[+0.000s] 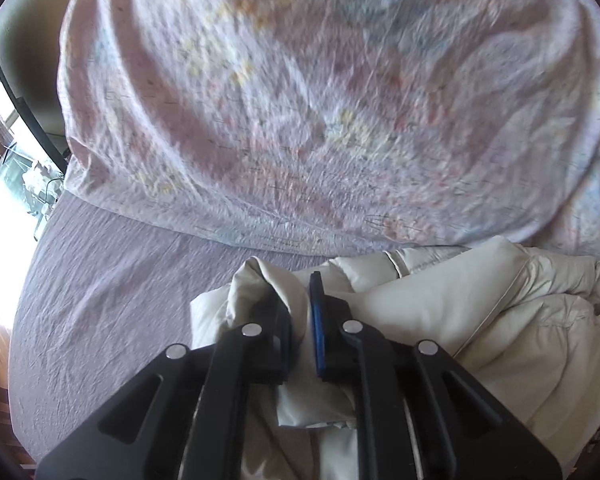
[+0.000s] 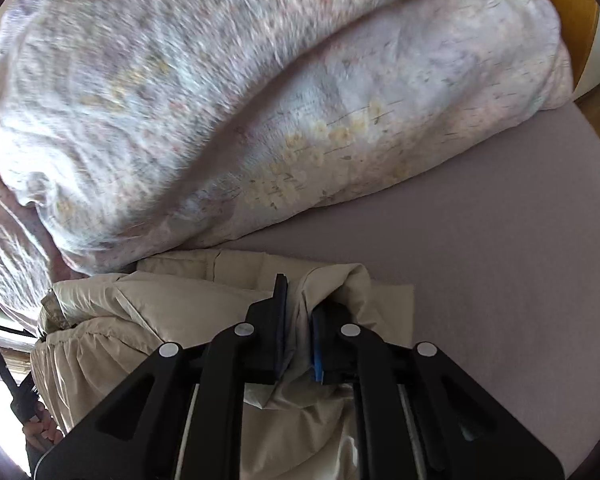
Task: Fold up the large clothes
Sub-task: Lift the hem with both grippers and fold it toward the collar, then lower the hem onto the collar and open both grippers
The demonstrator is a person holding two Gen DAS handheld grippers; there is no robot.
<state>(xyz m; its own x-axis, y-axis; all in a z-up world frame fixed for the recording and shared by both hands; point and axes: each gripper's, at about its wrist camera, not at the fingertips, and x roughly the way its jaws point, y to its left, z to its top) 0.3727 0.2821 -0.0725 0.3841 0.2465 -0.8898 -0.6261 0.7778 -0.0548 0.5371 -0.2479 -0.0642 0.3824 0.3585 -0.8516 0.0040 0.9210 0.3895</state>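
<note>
A cream padded garment [image 1: 480, 320] lies crumpled on a lilac bed sheet [image 1: 108, 280]. My left gripper [image 1: 296, 292] is shut on a fold of the garment at its left end, cloth pinched between the black fingers. In the right wrist view the same cream garment [image 2: 148, 320] stretches left, and my right gripper [image 2: 300, 300] is shut on a fold at its right end. A flat corner of the garment [image 2: 392, 312] rests on the sheet beside the right fingers.
A bulky floral duvet [image 1: 300, 100] lies heaped just beyond the garment, and it fills the far half of the right wrist view [image 2: 260, 100]. Bare lilac sheet [image 2: 500, 280] spreads right. A bright window [image 1: 4, 160] is at the left; a wooden bed frame [image 2: 572, 12] at the far right.
</note>
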